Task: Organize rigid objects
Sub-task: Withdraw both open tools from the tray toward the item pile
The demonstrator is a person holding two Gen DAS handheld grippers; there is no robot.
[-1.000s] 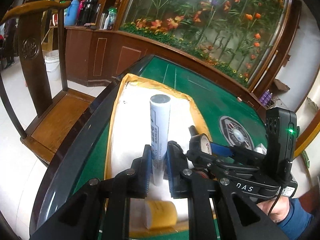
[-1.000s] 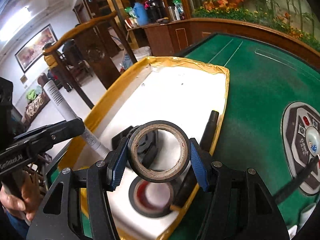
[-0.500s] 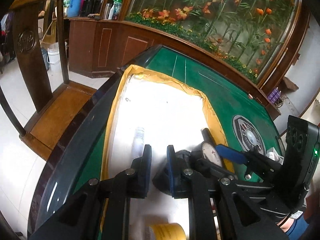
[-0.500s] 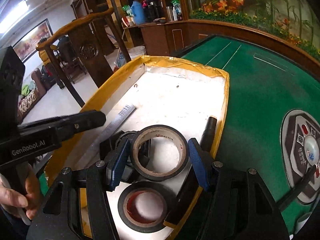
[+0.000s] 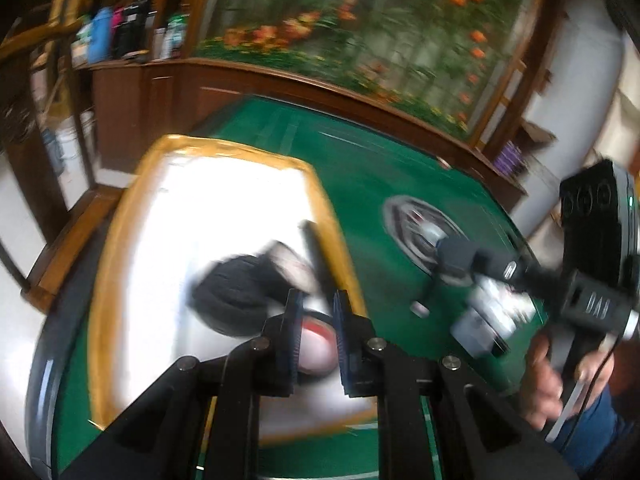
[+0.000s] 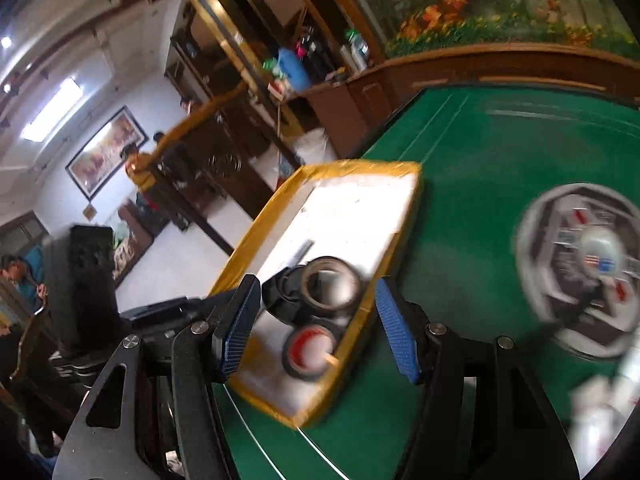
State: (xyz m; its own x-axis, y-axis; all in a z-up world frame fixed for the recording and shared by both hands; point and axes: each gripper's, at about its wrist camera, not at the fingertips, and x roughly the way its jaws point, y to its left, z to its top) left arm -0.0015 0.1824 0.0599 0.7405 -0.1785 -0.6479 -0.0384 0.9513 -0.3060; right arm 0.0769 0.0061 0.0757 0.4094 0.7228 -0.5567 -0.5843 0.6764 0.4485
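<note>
A: We see the brown tape roll (image 6: 331, 287) lying in the yellow-rimmed tray (image 6: 362, 168), centre of the right view, leaning on a black roll (image 6: 286, 294), with a red-cored roll (image 6: 309, 351) below it.

B: Our right claw (image 6: 316, 322) stands wide and empty above them. Our left claw (image 5: 316, 338) is nearly closed, nothing between its pads.

A: Both views are blurred. We judge a hasty swing could clip the tray's rim and slide it on the green surface (image 6: 480, 152).

B: Or knock the leaning roll over the low edge.
</note>
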